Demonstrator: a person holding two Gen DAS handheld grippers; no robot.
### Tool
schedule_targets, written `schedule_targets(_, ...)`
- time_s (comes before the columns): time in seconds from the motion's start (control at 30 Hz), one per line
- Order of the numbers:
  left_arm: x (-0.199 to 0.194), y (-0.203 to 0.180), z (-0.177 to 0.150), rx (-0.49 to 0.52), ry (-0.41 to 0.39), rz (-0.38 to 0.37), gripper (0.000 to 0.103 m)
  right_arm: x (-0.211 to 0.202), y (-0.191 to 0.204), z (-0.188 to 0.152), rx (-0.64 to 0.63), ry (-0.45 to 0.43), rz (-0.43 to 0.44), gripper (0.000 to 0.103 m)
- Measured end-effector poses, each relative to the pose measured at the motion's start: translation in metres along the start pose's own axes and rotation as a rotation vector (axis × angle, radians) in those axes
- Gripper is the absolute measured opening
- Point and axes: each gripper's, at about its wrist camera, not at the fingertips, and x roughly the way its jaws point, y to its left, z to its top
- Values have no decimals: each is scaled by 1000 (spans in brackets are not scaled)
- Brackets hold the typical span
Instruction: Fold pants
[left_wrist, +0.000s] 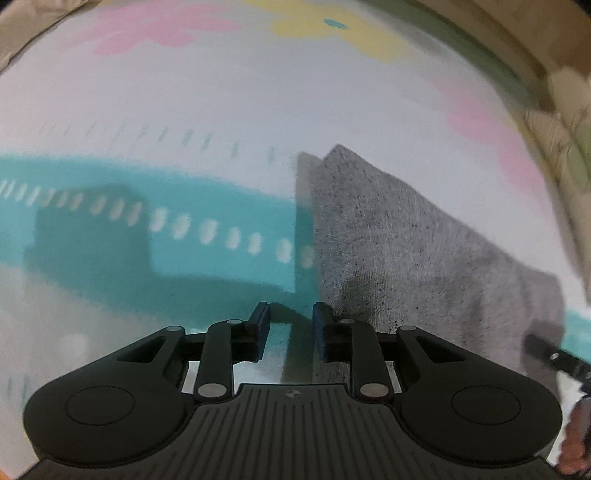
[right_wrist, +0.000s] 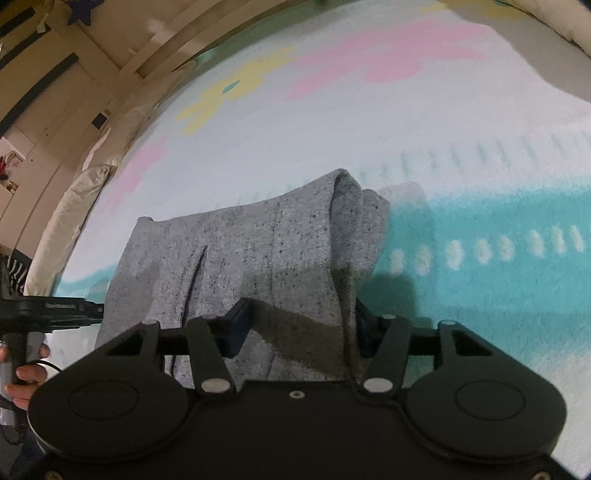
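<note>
The grey speckled pants (right_wrist: 236, 254) lie bunched on a white blanket (right_wrist: 295, 140) with teal, pink and yellow patterns. In the right wrist view my right gripper (right_wrist: 299, 325) is open with its jaws wide apart, and a fold of the pants lies between and over them. In the left wrist view the pants (left_wrist: 399, 240) hang to the right of my left gripper (left_wrist: 291, 325), which is open with nothing between its blue pads; the cloth edge touches the right finger (left_wrist: 321, 325).
The blanket's teal band with white dots (left_wrist: 166, 221) runs across. A wooden bed frame (right_wrist: 159, 48) and pale pillows (right_wrist: 74, 206) border the blanket. The left gripper and the hand holding it (right_wrist: 26, 369) show at the right wrist view's left edge.
</note>
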Motion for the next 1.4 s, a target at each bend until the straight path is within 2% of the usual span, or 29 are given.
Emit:
schedule_targets(0.13,-8,9,3,-44,-38,-24,27,3,2,0,8,0,6,62)
schedule_targets(0.27,-4,1,6,13,-6,-86,30,4,2,1,8,3,8,63)
schedule_targets(0.43,-6,-10,4,40,-11,-38,30,5,2,1,-7,5,1,64)
schedule_targets(0.57,-22,-14,4,37,-39,-73,32,6,5,1,-11,6,-5,64)
schedule_targets(0.63,-28,-15,2,38,-54,-97,41,6,5,1,-10,7,-5,64)
schedule_targets(0.7,-27,-18,1,46,-48,-117,54,6,6,1,-11,7,-7,64)
schedule_targets(0.77,-20,-19,0,38,-21,-137,56,6,6,0,-13,6,-9,64)
schedule_targets(0.83,-8,-19,1,36,31,-148,63,6,6,0,-14,7,-11,64)
schedule_targets(0.9,2,-20,-1,38,104,-140,75,6,6,1,-14,7,-10,64)
schedule_targets(0.93,8,-21,-1,39,138,-130,75,6,6,1,-14,7,-10,64)
schedule_targets(1.03,13,-28,-4,75,137,-122,84,6,6,0,-14,8,-9,64)
schedule_targets(1.13,21,-46,-6,135,139,-100,103,8,6,0,-13,7,-4,66)
schedule_targets(1.27,31,-74,-8,200,106,-26,103,9,5,-2,-26,0,1,67)
schedule_targets(1.4,35,-80,-5,156,39,-25,103,9,3,-3,-35,-9,14,69)
